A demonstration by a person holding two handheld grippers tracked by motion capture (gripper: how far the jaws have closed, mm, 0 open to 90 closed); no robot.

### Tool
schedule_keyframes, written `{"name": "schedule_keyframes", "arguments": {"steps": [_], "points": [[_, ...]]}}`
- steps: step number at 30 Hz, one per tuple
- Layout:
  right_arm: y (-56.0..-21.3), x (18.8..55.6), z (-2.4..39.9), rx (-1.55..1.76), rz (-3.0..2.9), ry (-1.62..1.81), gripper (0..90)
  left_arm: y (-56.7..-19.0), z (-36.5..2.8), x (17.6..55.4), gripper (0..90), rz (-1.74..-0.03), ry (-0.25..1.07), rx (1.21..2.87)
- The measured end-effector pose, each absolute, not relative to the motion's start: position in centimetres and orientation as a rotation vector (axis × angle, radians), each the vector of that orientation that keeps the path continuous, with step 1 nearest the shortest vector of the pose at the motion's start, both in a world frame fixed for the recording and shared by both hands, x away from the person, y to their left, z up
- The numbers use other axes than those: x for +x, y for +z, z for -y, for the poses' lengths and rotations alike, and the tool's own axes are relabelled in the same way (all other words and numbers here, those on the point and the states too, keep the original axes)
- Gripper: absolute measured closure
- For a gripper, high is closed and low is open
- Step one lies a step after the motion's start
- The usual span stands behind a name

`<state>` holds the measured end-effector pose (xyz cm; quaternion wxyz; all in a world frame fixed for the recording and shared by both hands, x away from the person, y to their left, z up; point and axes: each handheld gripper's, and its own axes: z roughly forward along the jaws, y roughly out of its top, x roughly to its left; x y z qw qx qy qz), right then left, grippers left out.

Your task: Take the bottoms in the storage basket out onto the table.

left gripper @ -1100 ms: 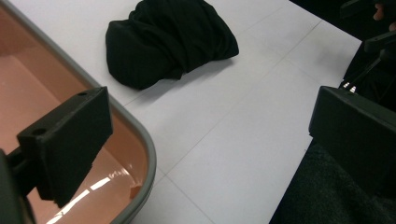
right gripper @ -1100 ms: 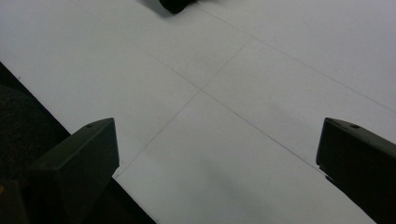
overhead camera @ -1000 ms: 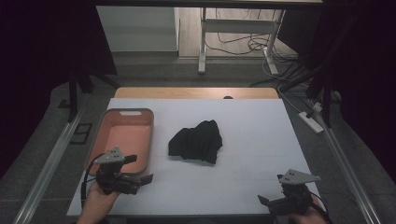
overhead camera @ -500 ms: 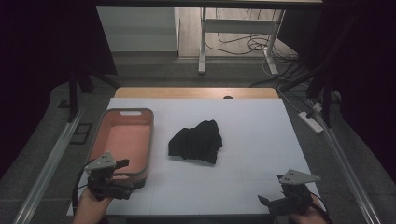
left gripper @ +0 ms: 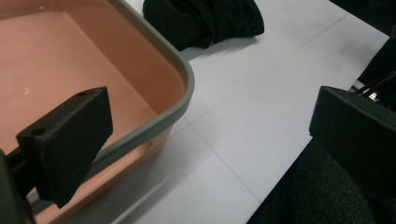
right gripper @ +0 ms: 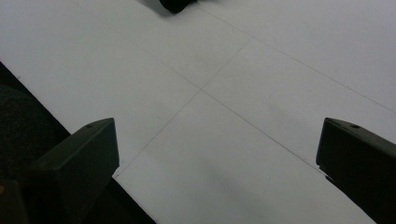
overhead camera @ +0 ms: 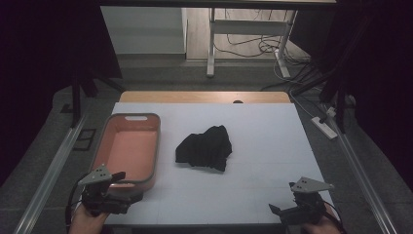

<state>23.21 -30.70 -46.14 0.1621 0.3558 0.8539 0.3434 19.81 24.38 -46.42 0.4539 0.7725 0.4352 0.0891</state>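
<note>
A crumpled black cloth (overhead camera: 204, 147) lies near the middle of the white table (overhead camera: 263, 146). Left of it stands a salmon tray (overhead camera: 127, 151) with a grey rim and nothing in it. My left gripper (overhead camera: 127, 188) hovers at the tray's near right corner, open, jaws pointing right. In the left gripper view its left jaw hangs over the tray (left gripper: 70, 60) and its right jaw is past the table's near edge; the cloth (left gripper: 205, 18) lies ahead. My right gripper (overhead camera: 278, 212) is open at the table's near right corner. The right gripper (right gripper: 217, 140) has bare tabletop between its jaws, with a bit of the cloth (right gripper: 175, 4) at the top edge.
A wooden strip (overhead camera: 204, 96) borders the table's far edge. Metal rails (overhead camera: 48, 170) run along both sides on the floor. A power strip (overhead camera: 324, 126) lies on the floor at right, with desk legs (overhead camera: 211, 44) and cables beyond.
My left gripper has drawn back to the left and toward the table's near edge, off the tray's side. The right gripper, cloth and tray have stayed put.
</note>
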Motion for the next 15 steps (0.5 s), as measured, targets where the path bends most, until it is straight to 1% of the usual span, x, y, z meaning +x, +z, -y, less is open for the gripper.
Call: {"name": "schedule_keyframes", "arguments": {"steps": [15], "points": [[-46.1,23.2,30.7,1.014,-2.439,0.974,0.0,-47.3,-25.7,18.1,0.6,-1.133,0.236,1.894]]}}
